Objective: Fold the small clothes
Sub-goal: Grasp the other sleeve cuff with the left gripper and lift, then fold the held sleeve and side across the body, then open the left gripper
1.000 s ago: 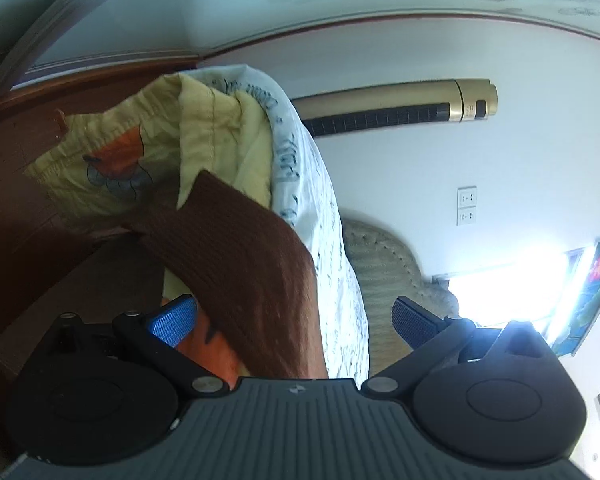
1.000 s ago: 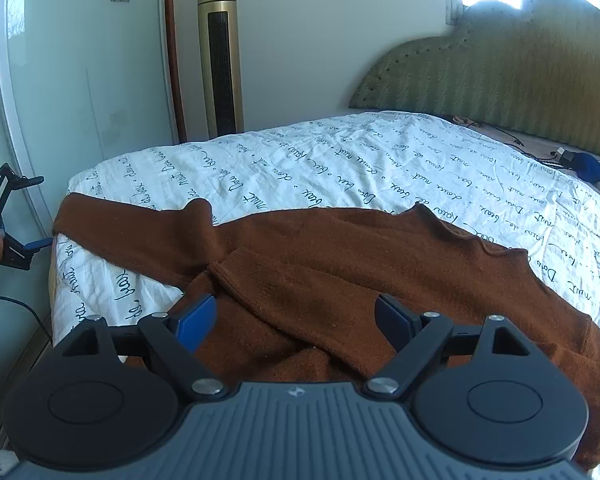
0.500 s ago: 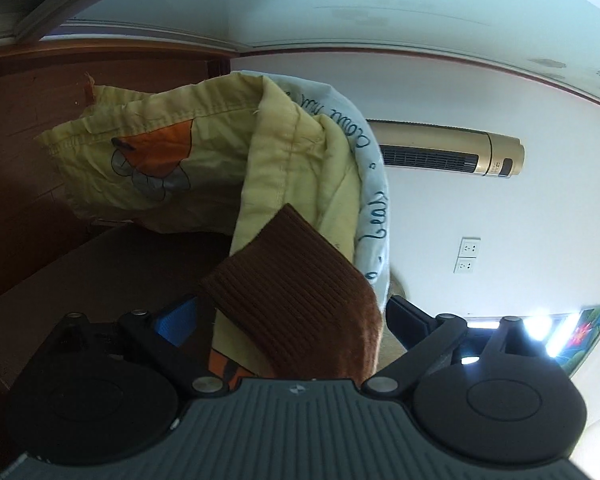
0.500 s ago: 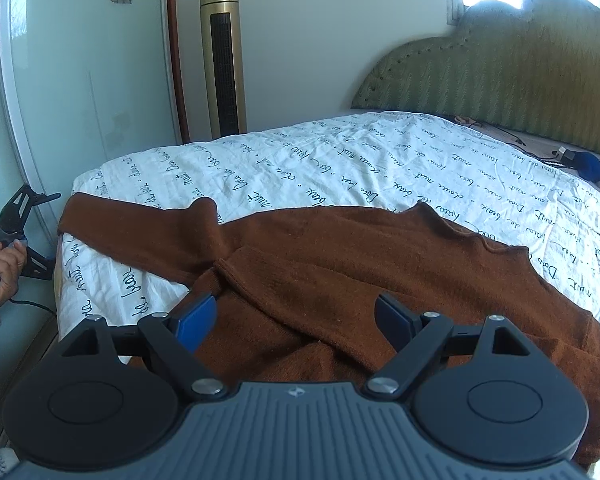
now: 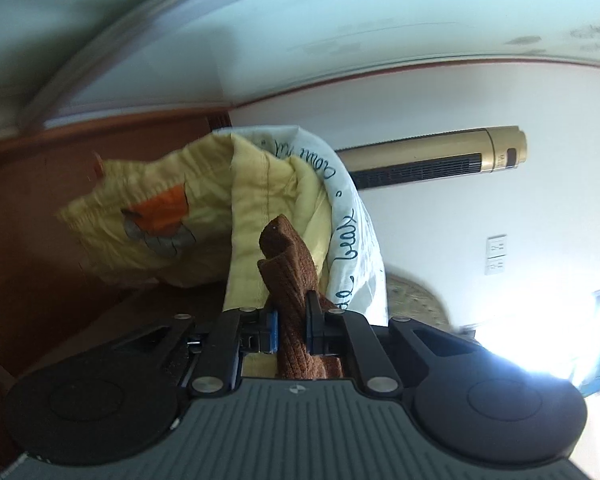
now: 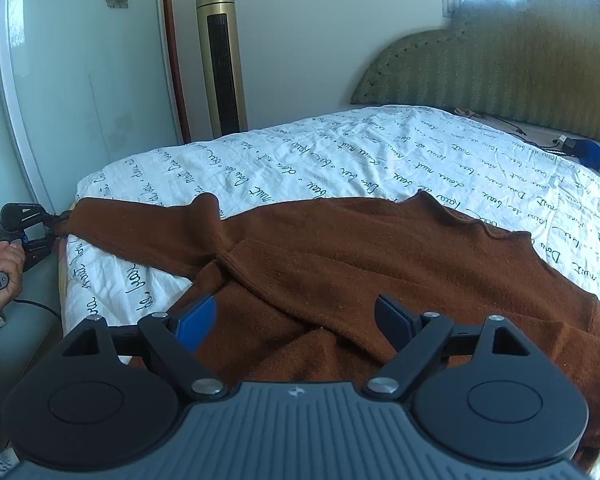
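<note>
A brown knit sweater (image 6: pixel 380 248) lies spread across the bed, its left sleeve (image 6: pixel 140 224) reaching to the bed's left edge. In the left wrist view my left gripper (image 5: pixel 290 312) is closing, and its pads press on the sleeve cuff (image 5: pixel 284 248), which bunches up between them. The right wrist view shows that same left gripper (image 6: pixel 56 228) at the sleeve's end, held by a person's hand (image 6: pixel 0 264). My right gripper (image 6: pixel 296 316) hovers open over the sweater's near part, with nothing pinched between its fingers.
The white sheet with dark script (image 6: pixel 340 160) covers the bed. A yellow quilt (image 5: pixel 252 208) hangs off the bed's corner. A gold tower fan (image 6: pixel 222 60) and a glass door (image 6: pixel 80 60) stand behind, beside a green headboard (image 6: pixel 500 60). A blue item (image 6: pixel 588 152) lies at the far right.
My left gripper went from wide open around the sleeve cuff to closed on it, after moving in to the bed's edge. The right gripper stayed still and open.
</note>
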`<action>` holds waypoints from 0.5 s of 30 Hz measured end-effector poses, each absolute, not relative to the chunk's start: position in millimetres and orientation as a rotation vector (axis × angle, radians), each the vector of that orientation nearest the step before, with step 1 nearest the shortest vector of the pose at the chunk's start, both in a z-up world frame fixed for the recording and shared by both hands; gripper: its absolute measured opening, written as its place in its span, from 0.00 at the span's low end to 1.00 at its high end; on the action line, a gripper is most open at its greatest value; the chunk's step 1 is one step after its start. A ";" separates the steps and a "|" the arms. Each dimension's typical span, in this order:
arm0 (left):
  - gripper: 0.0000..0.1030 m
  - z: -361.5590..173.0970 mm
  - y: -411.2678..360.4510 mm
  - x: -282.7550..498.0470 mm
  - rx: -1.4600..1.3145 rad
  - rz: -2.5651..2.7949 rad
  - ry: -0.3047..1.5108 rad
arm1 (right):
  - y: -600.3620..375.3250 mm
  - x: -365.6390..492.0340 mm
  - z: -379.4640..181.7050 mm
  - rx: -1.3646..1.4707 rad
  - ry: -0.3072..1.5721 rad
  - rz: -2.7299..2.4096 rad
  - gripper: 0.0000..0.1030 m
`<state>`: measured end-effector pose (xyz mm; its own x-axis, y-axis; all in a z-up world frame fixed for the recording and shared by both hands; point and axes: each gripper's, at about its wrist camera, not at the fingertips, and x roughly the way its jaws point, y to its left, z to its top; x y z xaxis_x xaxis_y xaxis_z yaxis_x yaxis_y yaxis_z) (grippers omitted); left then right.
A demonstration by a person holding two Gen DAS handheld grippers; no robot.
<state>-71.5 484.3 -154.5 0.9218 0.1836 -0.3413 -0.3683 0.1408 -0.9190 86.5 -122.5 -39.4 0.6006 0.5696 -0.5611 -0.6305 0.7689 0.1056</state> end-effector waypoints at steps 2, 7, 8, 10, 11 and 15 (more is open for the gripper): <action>0.09 -136.2 476.7 -73.2 -1.289 0.477 0.178 | -126.3 85.4 -38.2 -0.101 0.605 0.692 0.84; 0.08 -80.0 445.0 -69.6 -0.999 0.569 0.173 | -139.0 81.9 -34.6 -0.082 0.589 0.673 0.84; 0.08 -70.6 439.0 -67.8 -0.957 0.562 0.165 | -142.2 81.6 -34.4 -0.074 0.585 0.670 0.84; 0.08 -51.4 426.4 -60.5 -0.888 0.532 0.164 | -148.0 81.8 -34.9 -0.061 0.585 0.665 0.84; 0.08 -42.4 419.8 -56.4 -0.866 0.517 0.168 | -151.2 81.3 -35.3 -0.057 0.583 0.659 0.84; 0.08 -9.9 388.1 -31.7 -0.841 0.437 0.196 | -167.6 84.3 -37.8 -0.023 0.591 0.636 0.84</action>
<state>-31.7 388.1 -9.9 0.8941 0.2952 -0.3369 -0.4480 0.5847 -0.6764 84.3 -167.6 -37.8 0.6462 0.5528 -0.5262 -0.5654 0.8098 0.1563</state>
